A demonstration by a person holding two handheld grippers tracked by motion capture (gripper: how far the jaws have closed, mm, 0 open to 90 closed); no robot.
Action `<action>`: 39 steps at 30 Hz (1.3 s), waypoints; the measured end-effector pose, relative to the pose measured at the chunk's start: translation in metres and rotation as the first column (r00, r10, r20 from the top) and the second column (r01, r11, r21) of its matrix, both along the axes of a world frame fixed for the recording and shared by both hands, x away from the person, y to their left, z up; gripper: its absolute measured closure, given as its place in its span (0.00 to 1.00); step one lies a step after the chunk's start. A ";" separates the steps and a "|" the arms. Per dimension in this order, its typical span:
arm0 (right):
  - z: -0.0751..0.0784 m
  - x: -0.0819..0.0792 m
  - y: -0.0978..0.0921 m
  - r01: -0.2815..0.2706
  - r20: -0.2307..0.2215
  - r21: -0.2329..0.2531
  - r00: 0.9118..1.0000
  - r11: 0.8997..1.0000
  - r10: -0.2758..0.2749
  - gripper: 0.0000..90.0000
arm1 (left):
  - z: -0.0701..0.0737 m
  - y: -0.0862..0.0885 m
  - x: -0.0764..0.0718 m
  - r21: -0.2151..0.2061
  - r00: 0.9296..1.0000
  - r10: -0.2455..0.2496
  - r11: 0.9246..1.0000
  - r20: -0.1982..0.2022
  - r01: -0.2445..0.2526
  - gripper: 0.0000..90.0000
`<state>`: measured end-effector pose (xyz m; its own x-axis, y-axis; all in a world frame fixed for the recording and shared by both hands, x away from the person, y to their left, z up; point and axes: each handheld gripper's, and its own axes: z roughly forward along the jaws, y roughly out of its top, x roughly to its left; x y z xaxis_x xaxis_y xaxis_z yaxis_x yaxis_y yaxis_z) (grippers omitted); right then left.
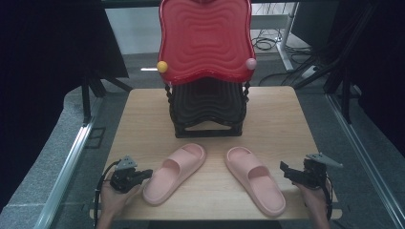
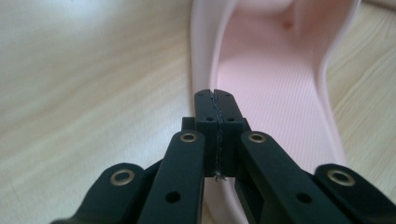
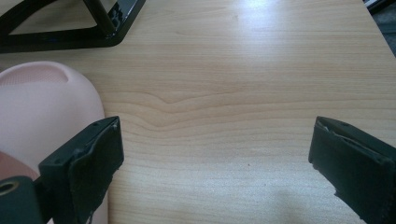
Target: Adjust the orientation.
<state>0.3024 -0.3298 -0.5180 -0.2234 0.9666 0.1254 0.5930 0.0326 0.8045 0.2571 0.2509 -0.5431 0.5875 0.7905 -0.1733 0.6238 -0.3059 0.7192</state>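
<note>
The left gripper (image 2: 215,93) has its jaws pressed together with nothing between them, the tips lying over the heel rim of the left pink slide sandal (image 2: 275,88). In the high view this gripper (image 1: 147,172) sits at the near left corner of the tabletop (image 1: 282,119), held by the person's left hand (image 1: 112,198), its tips touching or just beside the heel of that sandal (image 1: 174,171); which of the two cannot be told. The sandal lies sole down, slanted, its heel toward the near left corner and its toe toward the middle of the tabletop.

The right gripper (image 3: 217,154) has its jaws wide apart and holds nothing; bare wood shows between them, and the strap of the right pink slide sandal (image 3: 44,107) rises just beside one jaw. In the high view this gripper (image 1: 285,168) is near the right edge, close to the near right corner, in the person's right hand (image 1: 315,198), a little apart from that sandal (image 1: 255,179). The right sandal also lies sole down, heel toward the near edge, toe angled inward, so the pair forms an upturned V.

Behind the sandals, at the middle of the far edge, stands a black tiered rack (image 1: 207,107) topped by a red wavy tray (image 1: 205,38).
</note>
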 end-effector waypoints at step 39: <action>-0.004 -0.001 0.007 -0.004 -0.008 -0.025 1.000 1.000 0.004 0.06 | -0.012 -0.054 -0.019 -0.001 0.976 -0.216 0.976 -0.010 0.216 0.99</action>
